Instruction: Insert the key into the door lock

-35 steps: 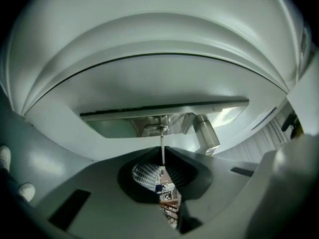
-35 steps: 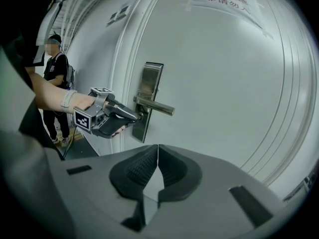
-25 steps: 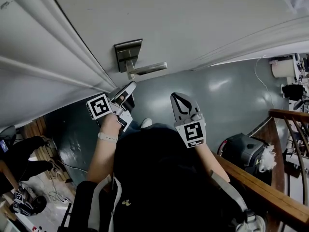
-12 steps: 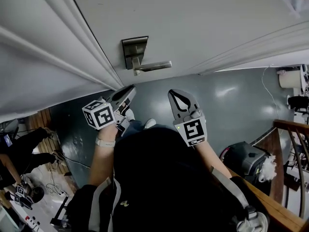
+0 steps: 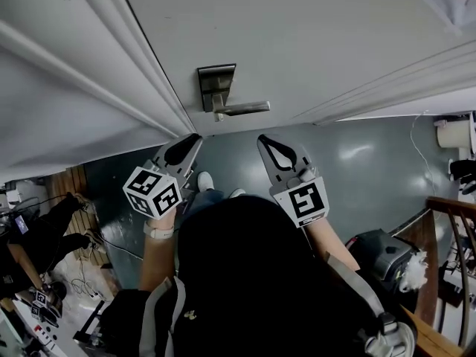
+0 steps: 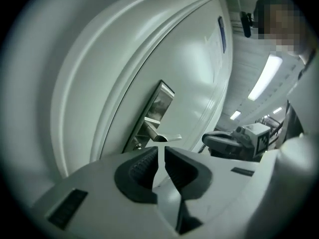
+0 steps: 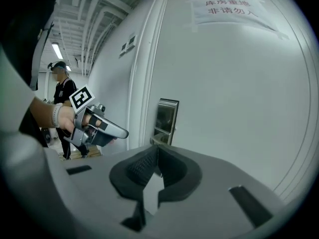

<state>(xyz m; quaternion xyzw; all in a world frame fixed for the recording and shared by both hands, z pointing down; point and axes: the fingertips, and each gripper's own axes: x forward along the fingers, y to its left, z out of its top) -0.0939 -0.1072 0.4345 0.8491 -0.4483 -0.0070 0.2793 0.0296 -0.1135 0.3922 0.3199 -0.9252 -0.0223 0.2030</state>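
The metal lock plate (image 5: 216, 85) with its lever handle (image 5: 244, 109) sits on the white door (image 5: 297, 36). My left gripper (image 5: 195, 137) hangs just below and left of the handle, apart from it, jaws shut. My right gripper (image 5: 262, 139) is level with it, under the lever's tip, jaws also shut. The left gripper view looks over the left gripper (image 6: 160, 151) at the plate (image 6: 158, 108) and the lever (image 6: 162, 136). The right gripper view looks past the right gripper (image 7: 155, 151) at the plate (image 7: 166, 116). No key shows in any view.
A paper notice (image 7: 229, 6) is taped high on the door. The door frame (image 5: 111, 58) runs along the left. A wooden railing (image 5: 446, 207) and a dark bag (image 5: 379, 248) stand at the right. A person in black (image 5: 30, 236) and cables are at the lower left.
The left gripper has drawn down and left, away from the handle. The right gripper has shifted slightly right. The head view has tipped, so the lock plate sits lower in the picture.
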